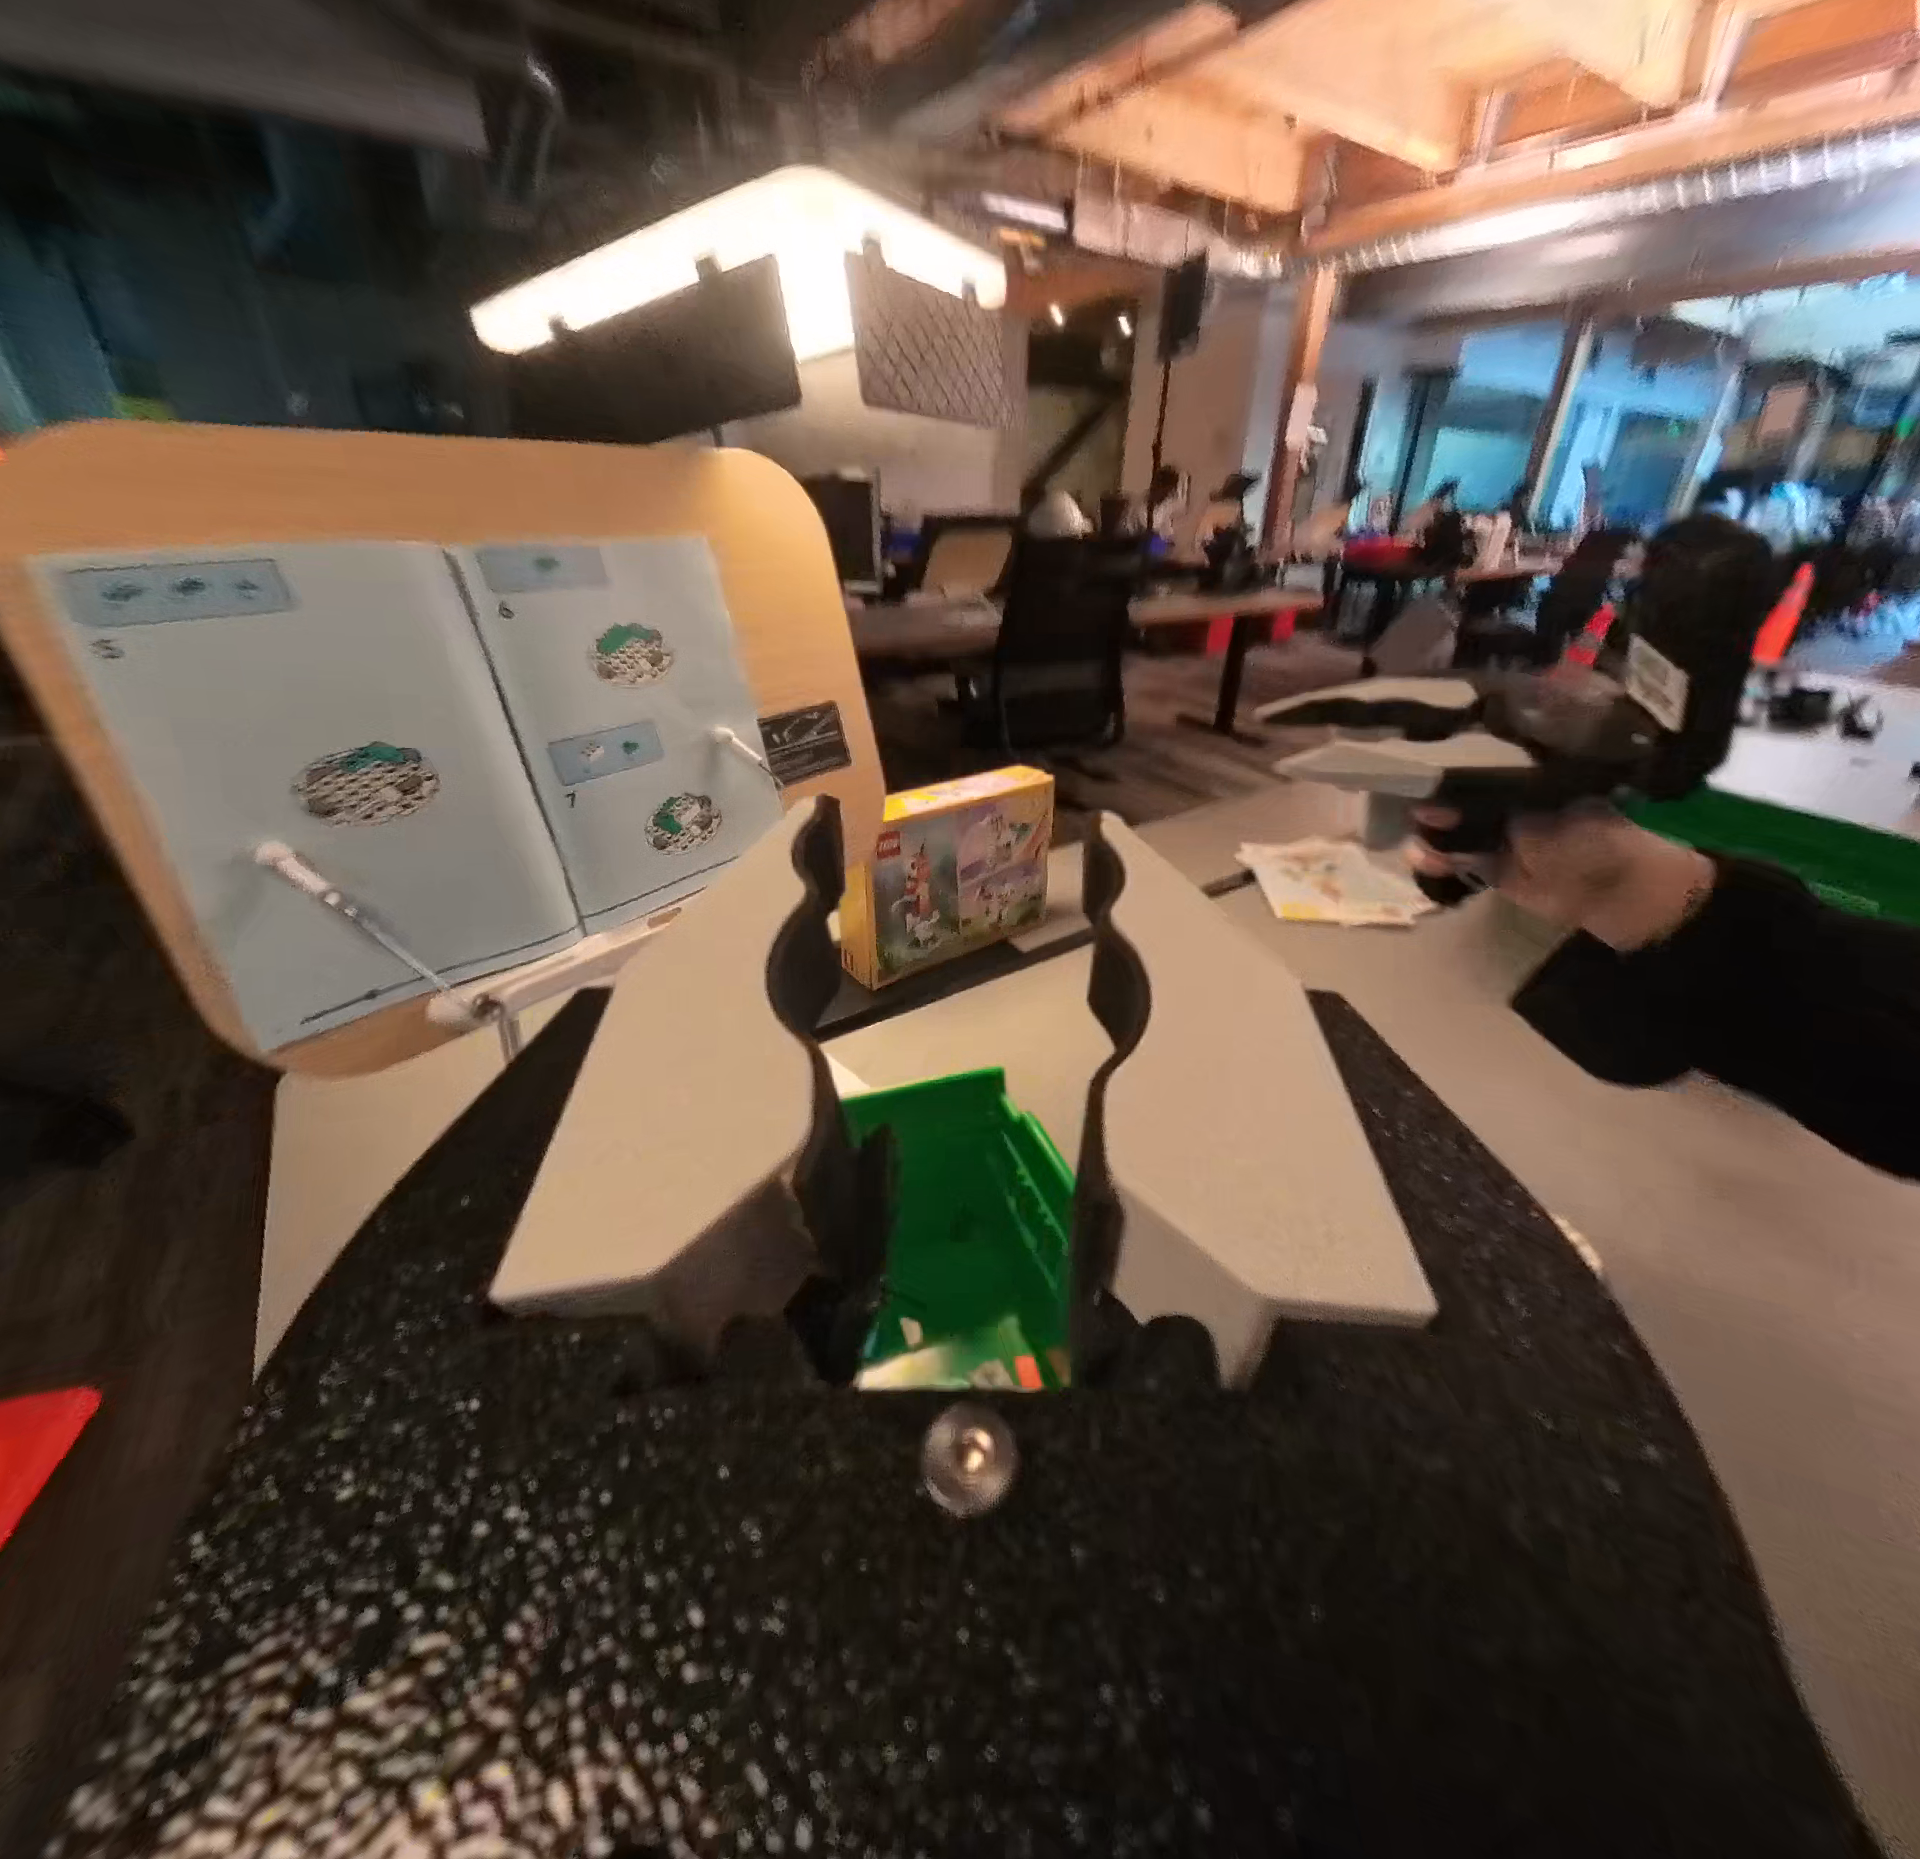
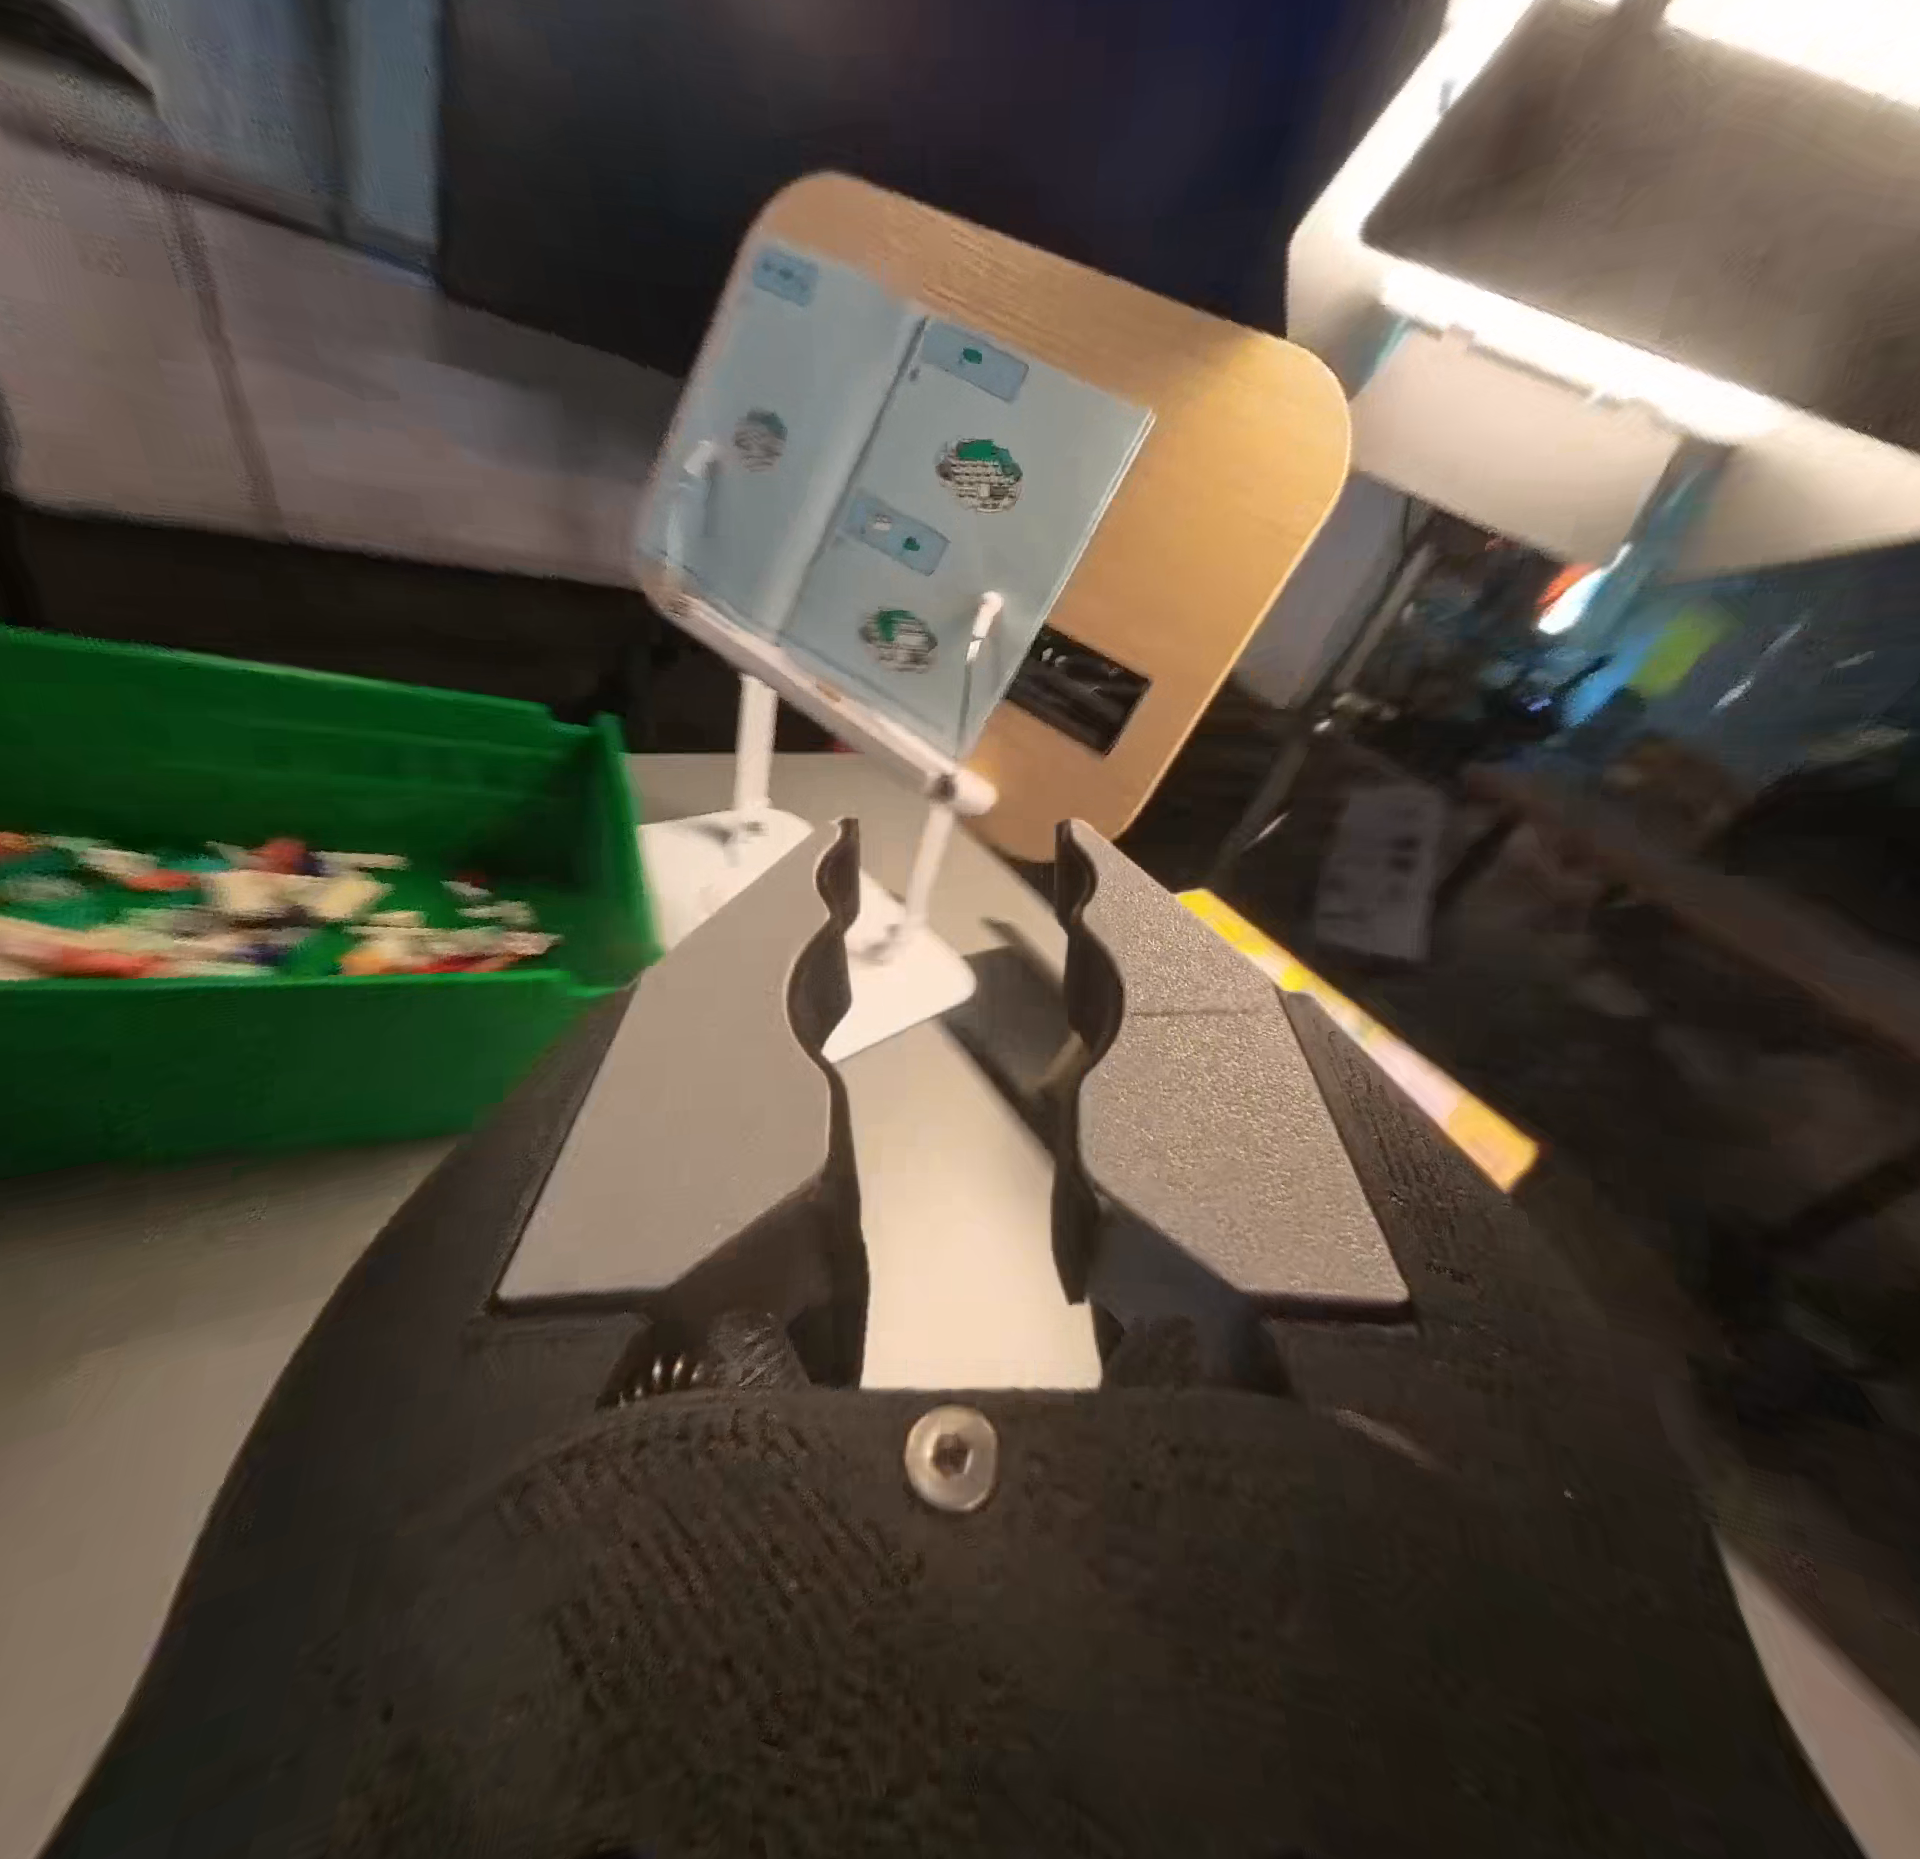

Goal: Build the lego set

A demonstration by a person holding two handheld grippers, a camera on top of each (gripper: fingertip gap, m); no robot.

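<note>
Both grippers, left and right, gape empty, wavy grey fingers above green plastic bin

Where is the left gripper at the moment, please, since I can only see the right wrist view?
Observer: The left gripper hangs above the green bin, jaws open and gripping nothing.
Operator: Thank you. Is the set's box standing up?
Observer: Yes, the yellow box stands upright beyond the bin, just right of the instruction stand.
Operator: Is anything loose on the table?
Observer: Some paper leaflets lie flat on it, near your right gripper.
</note>
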